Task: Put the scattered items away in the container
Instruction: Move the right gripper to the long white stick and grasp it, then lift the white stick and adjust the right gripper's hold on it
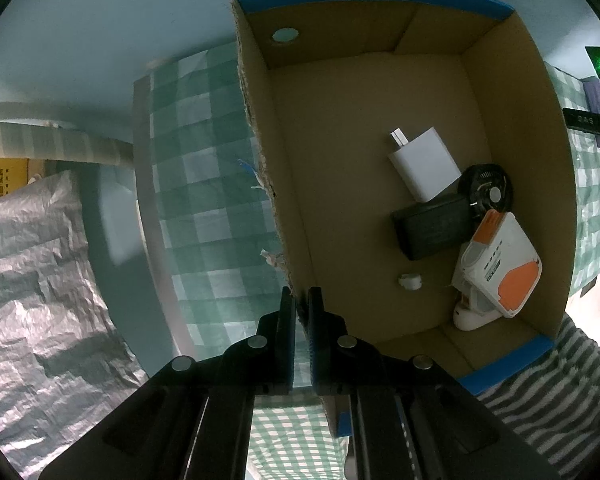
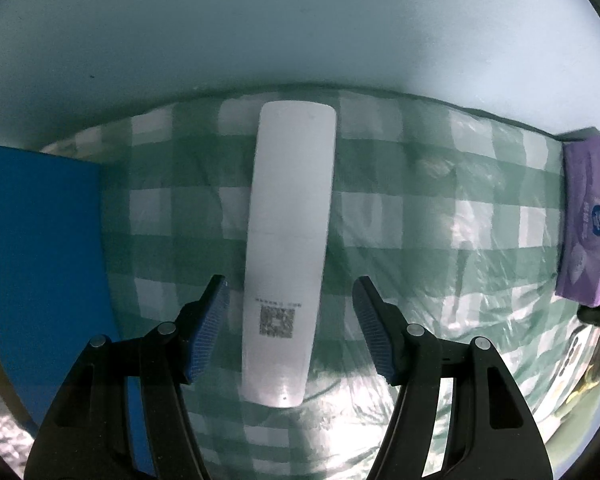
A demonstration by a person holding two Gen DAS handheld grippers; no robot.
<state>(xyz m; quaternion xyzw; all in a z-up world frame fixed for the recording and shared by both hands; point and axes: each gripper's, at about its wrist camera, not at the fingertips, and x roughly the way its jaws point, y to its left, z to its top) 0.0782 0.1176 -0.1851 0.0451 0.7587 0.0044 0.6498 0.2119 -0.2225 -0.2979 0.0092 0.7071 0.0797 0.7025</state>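
Right gripper (image 2: 291,324) is standing spread wide, its blue-padded fingers (image 2: 208,330) straddling the near end of a white remote control (image 2: 288,248) that is lying face down, QR sticker up, on the checked tablecloth (image 2: 420,216); neither pad appears to be touching it yet. Left gripper (image 1: 302,308) is pinching the torn side wall of the cardboard box (image 1: 292,200), jaws nearly together on the card, seemingly steadying the container. Inside the box a white charger (image 1: 424,164), a black adapter (image 1: 432,228), a small black fan (image 1: 486,190) and a white-and-orange device (image 1: 500,264) are already lying against the right wall. A clean pick probably means closing squarely across the remote's narrow width, low enough to catch its sides on the slippery plastic-covered cloth. A purple tissue pack (image 2: 588,220) is sitting at the table's far right edge; a pale blue wall is running behind, and crinkled silver sheeting (image 1: 40,260) is lying beside the table
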